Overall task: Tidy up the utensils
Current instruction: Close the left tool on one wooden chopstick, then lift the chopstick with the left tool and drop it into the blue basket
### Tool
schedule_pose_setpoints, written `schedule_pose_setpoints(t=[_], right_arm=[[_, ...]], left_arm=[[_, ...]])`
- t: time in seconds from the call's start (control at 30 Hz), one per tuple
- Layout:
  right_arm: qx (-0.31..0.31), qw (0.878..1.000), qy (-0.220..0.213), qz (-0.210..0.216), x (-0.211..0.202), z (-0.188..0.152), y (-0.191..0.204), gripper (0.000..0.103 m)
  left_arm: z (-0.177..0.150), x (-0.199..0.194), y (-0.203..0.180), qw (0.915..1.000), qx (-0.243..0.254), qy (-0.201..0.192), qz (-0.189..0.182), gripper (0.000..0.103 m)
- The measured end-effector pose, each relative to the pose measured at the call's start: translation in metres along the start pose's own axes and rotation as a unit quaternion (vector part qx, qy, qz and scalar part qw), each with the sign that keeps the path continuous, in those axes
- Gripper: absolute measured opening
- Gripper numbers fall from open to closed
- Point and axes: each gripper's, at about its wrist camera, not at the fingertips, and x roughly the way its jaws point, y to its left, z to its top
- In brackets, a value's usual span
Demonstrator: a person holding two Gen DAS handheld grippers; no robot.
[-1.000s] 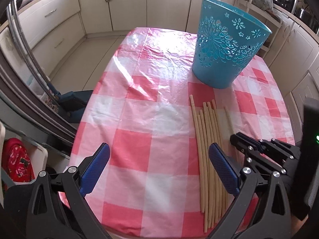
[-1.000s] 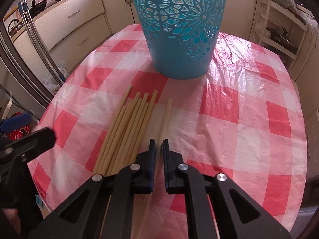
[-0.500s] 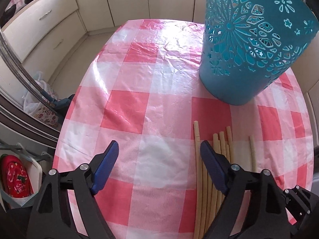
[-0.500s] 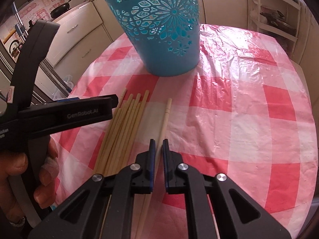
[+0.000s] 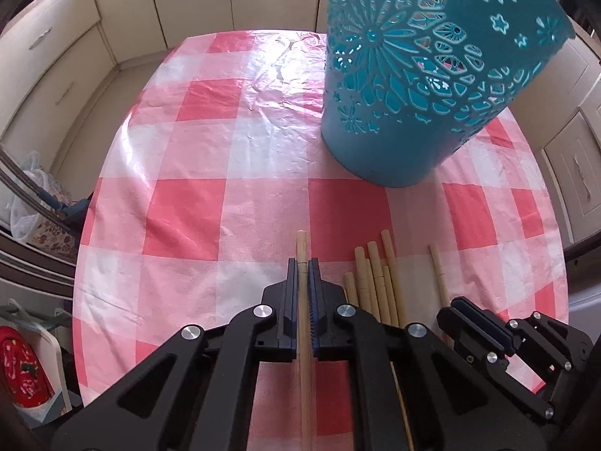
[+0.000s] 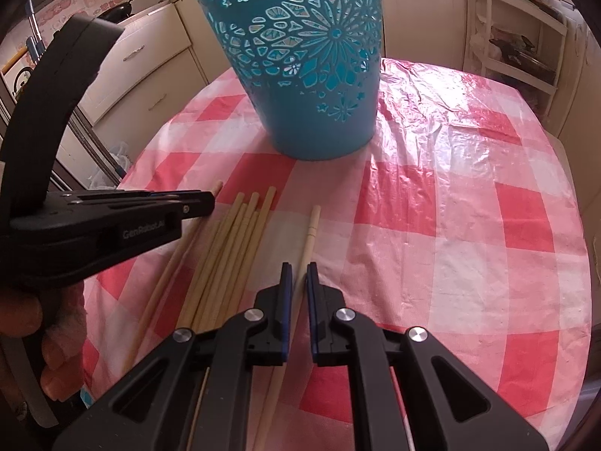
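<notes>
Several wooden chopsticks [image 5: 375, 282] lie side by side on the pink checked tablecloth [image 5: 225, 206], in front of a blue cut-out basket [image 5: 413, 94]. My left gripper [image 5: 303, 263] is shut on the leftmost chopstick [image 5: 301, 244], which runs between its pads. It shows from the side in the right wrist view [image 6: 204, 203]. My right gripper [image 6: 296, 268] is shut on a single pale chopstick [image 6: 310, 229] lying apart on the right of the bundle [image 6: 233, 248]. The basket [image 6: 311, 67] stands upright just beyond.
Cream kitchen cabinets [image 5: 56, 56] surround the table. A white shelf rack [image 6: 518, 49] stands at the back right. The table's near edge [image 5: 86, 357] drops off at the left, with a red bag [image 5: 22, 372] below.
My left gripper has moved forward over the leftmost chopstick and closed on it. My right gripper stays shut on the pale chopstick, hardly moved.
</notes>
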Motion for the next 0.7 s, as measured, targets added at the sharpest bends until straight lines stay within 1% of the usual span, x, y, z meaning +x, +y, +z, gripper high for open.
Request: schedule_pose_setpoints(t=[0.1,0.2,0.27,0.33,0.43,0.5,0.6,0.7], right_arm=[[-0.003,1.0,-0.002,-0.001,0.001,0.001,0.001,0.008],[0.002,1.0,-0.005,0.002,0.002,0.001,-0.001,0.008],[0.009,1.0,-0.007,0.006,0.001,0.0,-0.003,0.008],[0.015,1.0,-0.007,0.01,0.001,0.0,-0.006,0.008],[0.017,1.0,-0.009,0.011,0.001,0.0,-0.006,0.008],[0.018,1.0,-0.009,0.011,0.001,0.0,-0.007,0.008],[0.019,1.0,-0.01,0.012,0.001,-0.001,-0.007,0.009],[0.022,1.0,-0.01,0.016,0.001,-0.001,-0.008,0.01]], left_arm=[[-0.003,-0.023,0.012,0.9993,-0.015,-0.021,-0.026,0.005],[-0.006,-0.06,0.02,0.9963,-0.025,-0.06,-0.057,0.005],[-0.003,-0.085,0.023,0.9925,-0.028,-0.091,-0.077,0.005],[0.004,-0.117,0.023,0.986,-0.029,-0.132,-0.097,0.005],[0.022,-0.164,0.02,0.9722,-0.031,-0.196,-0.125,0.005],[0.036,-0.193,0.017,0.9611,-0.034,-0.24,-0.132,0.005],[0.065,-0.225,0.011,0.9429,-0.042,-0.307,-0.121,0.005],[0.094,-0.238,0.004,0.9248,-0.066,-0.358,-0.11,0.005]])
